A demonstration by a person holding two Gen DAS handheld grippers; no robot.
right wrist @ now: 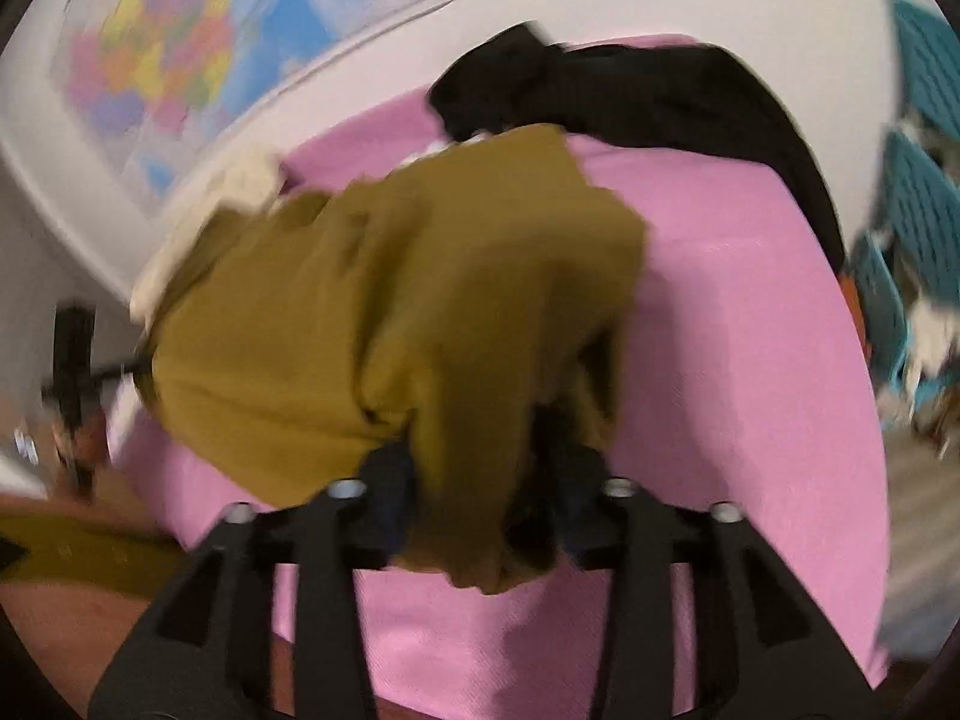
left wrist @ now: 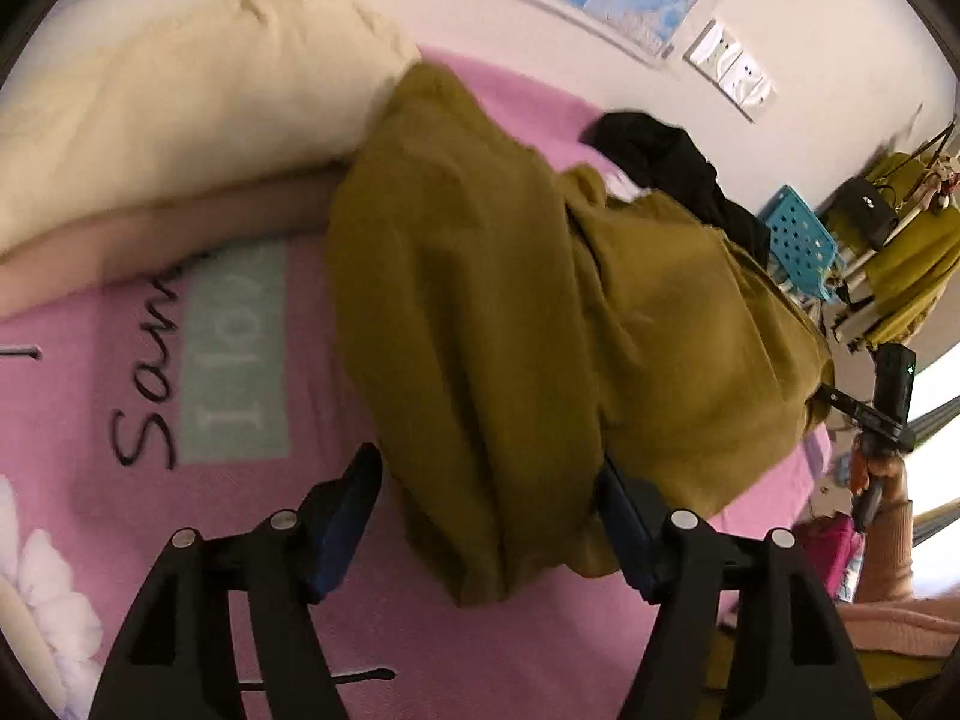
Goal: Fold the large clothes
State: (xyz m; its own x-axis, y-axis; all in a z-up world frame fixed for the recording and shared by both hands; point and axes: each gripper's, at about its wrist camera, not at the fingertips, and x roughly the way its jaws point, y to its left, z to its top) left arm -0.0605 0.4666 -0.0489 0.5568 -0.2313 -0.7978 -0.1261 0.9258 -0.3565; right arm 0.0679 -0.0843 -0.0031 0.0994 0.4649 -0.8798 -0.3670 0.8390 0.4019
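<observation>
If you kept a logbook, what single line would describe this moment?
olive-green cloth garment bunched on pink bedspread | left gripper open around hem | right gripper shut on garment | black clothing behind

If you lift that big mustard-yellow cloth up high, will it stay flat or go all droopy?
Probably droopy: the mustard-yellow cloth garment already bunches and hangs in soft folds. It likely won't slip easily, since the right gripper pinches a thick wad. It looks light, draping loosely over the pink blanket.
</observation>
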